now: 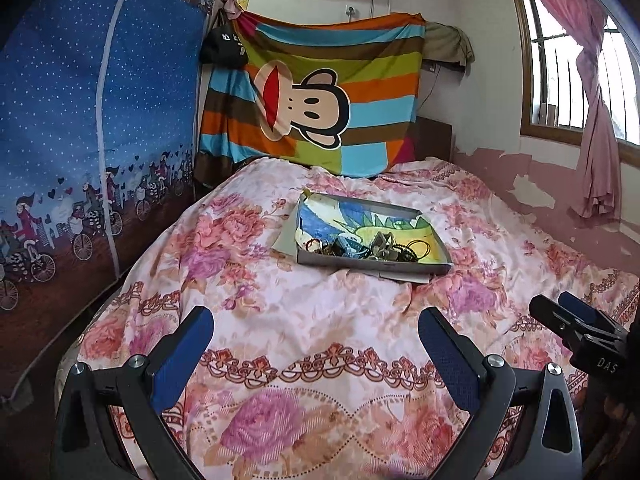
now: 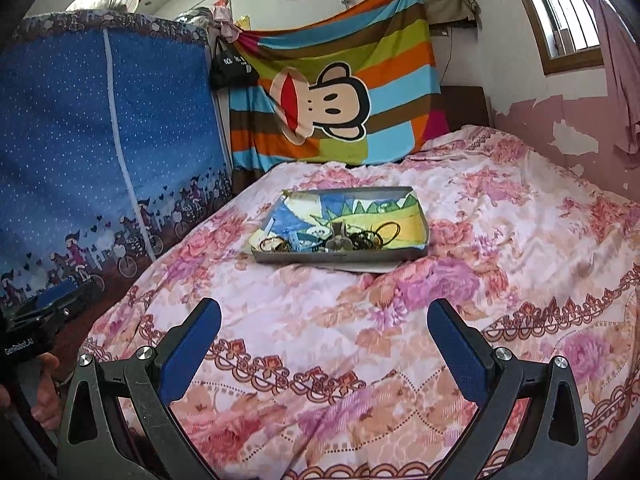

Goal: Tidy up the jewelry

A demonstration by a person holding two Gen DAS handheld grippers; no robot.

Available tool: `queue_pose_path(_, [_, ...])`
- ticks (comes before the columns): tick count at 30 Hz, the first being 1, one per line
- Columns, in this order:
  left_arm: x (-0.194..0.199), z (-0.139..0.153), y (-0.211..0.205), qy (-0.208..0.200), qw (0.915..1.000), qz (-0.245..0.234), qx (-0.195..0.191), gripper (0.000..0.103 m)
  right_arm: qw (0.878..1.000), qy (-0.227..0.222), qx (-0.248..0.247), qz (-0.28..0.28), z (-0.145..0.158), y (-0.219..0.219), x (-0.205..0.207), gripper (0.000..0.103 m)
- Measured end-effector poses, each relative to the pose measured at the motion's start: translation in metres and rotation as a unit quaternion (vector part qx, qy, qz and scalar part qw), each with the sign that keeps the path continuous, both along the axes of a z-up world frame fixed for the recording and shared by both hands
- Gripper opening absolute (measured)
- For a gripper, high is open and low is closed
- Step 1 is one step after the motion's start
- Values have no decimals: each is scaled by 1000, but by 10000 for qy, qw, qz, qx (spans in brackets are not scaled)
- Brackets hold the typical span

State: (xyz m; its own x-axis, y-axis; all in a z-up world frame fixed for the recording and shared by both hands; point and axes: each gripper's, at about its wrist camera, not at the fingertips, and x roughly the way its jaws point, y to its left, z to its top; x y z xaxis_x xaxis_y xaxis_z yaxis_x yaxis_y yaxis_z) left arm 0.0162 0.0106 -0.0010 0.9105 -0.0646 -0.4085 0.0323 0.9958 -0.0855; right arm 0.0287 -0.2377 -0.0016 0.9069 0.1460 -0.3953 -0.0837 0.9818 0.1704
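Note:
A shallow grey box [image 1: 432, 268] [image 2: 425, 254] lined with a colourful cartoon picture lies in the middle of the bed. A tangle of jewelry [image 1: 368, 248] [image 2: 340, 240], with dark rings, bangles and cords, sits along the box's near side. My left gripper [image 1: 316, 338] hangs open over the quilt, well short of the box, nothing between its blue pads. My right gripper [image 2: 324, 334] is likewise open and empty, at a similar distance from the box. The right gripper's tips [image 1: 560, 312] also show at the right edge of the left wrist view.
A pink floral quilt [image 1: 320, 320] [image 2: 480, 280] covers the bed. A blue fabric wardrobe [image 1: 100, 140] [image 2: 100, 140] stands on the left. A striped monkey sheet [image 1: 320, 100] hangs behind the bed. A peeling wall and window [image 1: 568, 80] are on the right. A hand [image 2: 44, 396] shows at lower left.

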Motion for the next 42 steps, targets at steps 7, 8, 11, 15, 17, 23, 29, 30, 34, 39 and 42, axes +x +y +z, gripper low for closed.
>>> queue_pose_path(7, [-2,-9,-4,164,9998,14,109,103,10000,97,3,0,-4,0,0,101])
queue_pose_path(8, [-1,-10,-5,178,9998,15,98,103,9999,103,3,-3,-4,0,0,102])
queue_pose_path(11, [-1,-11,-6,196,9998,3,89,103,9999,123,-3,7,-5,0,1,102])
queue_pose_path(15, [-1,-11,-6,204,9998,-4,75,103,9999,137,5,13,-6,0,1,102])
queue_pose_path(17, [-1,-11,-7,200,9998,-1,80,103,9999,139,-5,18,-6,1,2,102])
queue_pose_path(23, [-1,-11,-7,199,9998,1,80,103,9999,156,-3,43,-8,2,2,102])
queue_pose_path(29, [-1,-11,-7,196,9998,-3,68,103,9999,157,-7,42,-8,3,2,102])
queue_pose_path(30, [-1,-11,-7,198,9998,-1,75,103,9999,157,-6,43,-9,3,1,101])
queue_pose_path(34, [-1,-11,-6,200,9998,0,77,103,9999,161,-5,42,-8,3,1,102])
queue_pose_path(39, [-1,-11,-6,202,9998,-6,79,103,9999,156,-6,41,-8,3,1,101])
queue_pose_path(42, [-1,-11,-7,201,9998,-4,72,103,9999,160,-1,38,-8,4,2,101])
